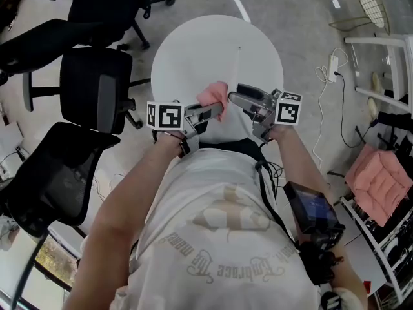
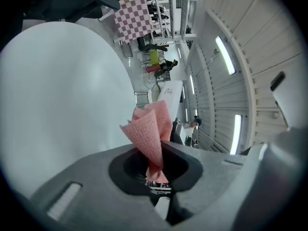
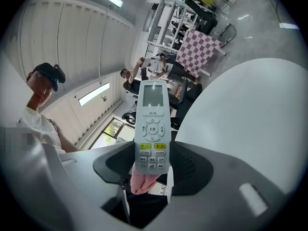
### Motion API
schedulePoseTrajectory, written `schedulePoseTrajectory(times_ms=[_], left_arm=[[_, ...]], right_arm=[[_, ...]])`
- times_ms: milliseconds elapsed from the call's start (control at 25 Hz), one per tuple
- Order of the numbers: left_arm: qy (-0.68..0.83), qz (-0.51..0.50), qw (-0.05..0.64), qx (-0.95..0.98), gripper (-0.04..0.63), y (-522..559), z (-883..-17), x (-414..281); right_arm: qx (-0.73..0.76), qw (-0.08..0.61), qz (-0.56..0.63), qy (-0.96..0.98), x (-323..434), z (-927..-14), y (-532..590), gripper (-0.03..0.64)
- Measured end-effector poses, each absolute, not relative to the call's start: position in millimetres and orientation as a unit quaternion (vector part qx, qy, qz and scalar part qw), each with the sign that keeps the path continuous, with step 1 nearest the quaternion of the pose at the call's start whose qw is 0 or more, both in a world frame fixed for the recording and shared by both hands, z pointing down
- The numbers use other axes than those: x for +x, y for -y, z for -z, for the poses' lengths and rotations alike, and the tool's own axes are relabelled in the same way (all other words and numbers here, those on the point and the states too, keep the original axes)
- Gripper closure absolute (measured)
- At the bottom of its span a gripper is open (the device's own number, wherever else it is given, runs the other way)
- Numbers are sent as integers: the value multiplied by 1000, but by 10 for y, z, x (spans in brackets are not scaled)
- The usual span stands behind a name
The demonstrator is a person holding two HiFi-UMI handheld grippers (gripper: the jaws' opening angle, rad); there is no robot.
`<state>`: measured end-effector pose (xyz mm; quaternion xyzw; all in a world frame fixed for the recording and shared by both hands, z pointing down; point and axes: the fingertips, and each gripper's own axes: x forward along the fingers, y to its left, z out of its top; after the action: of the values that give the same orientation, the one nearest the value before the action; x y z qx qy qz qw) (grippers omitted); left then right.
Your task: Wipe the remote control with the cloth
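**Cloth and remote held tip to tip above the tabletop**

Neither task thing lies on the round white tabletop (image 1: 193, 44). Each is carried in the air in front of the person, one per tool.

The left tongs (image 2: 155, 177) are pinched almost together on the lower end of the pink cloth (image 2: 153, 129). The free part stands up ahead of the jaws as a loose folded cone. That gives a soft, bunched pad pointing forward, which looks a sensible way to carry a rag meant for rubbing.

The right tongs (image 3: 151, 174) stand wide but are not empty. They are closed on the lower end of the white remote control (image 3: 152, 124), which sticks out along the jaws with its screen and buttons facing that tool's camera. A grip at one end leaves most of the body bare for wiping, and I judge that to be the reason for it.

In the head view the two tools meet nose to nose over the near side of the tabletop, with the cloth (image 1: 213, 95) bunched between them. Whether it presses on the remote there I cannot tell.

In the right gripper view a small pink scrap (image 3: 141, 182) shows just under the remote's bottom end (probably a corner of the same cloth, though that is a guess).

With both things lifted, either hand can turn its piece freely against the other, so the wiping seems at hand or barely begun.
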<state>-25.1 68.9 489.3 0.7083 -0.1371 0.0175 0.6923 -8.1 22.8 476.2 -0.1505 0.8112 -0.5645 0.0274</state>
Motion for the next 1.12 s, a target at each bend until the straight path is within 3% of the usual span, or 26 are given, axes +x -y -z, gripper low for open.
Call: schedulePoseTrajectory(times_ms=[160, 760, 1120], left_arm=[[141, -34, 690, 709, 555, -732, -4955, -239], [195, -30, 690, 697, 555, -654, -5072, -273], [212, -29, 690, 692, 555, -684, -5079, -220]], right_arm=[[-189, -13, 572, -798, 51, -5038, -167, 383], [-349, -302, 571, -679, 910, -6180, -285, 383], [-396, -377, 492, -678, 867, -6300, -219, 376]])
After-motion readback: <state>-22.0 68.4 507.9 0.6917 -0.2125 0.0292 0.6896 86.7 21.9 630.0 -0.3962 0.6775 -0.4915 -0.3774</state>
